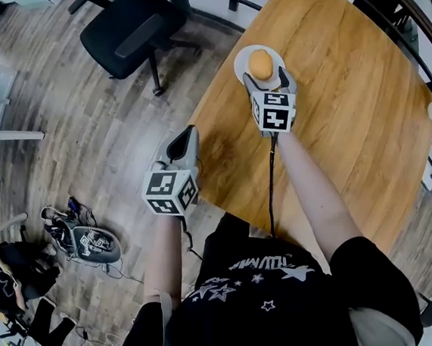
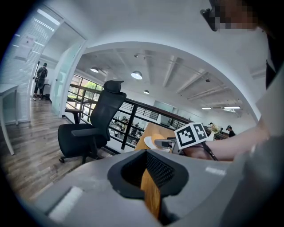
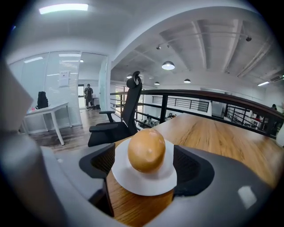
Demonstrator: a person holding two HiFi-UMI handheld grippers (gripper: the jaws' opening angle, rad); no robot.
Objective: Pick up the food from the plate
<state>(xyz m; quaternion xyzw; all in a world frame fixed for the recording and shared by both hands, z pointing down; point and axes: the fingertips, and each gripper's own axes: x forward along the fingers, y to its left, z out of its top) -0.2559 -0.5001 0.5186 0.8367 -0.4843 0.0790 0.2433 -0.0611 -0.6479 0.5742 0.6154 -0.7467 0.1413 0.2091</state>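
Hovering low over the wooden table [image 1: 347,118], the right gripper [image 3: 144,166] holds its jaws spread wide around the white plate [image 3: 144,184], not touching the round brown food [image 3: 146,150] on it. The left gripper [image 1: 185,142] hangs off the table's edge, jaws together, empty.

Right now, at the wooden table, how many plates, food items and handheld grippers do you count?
Round white plate: 1
Golden-brown round food item: 1
Grey handheld grippers: 2 (left gripper, right gripper)
Total: 4
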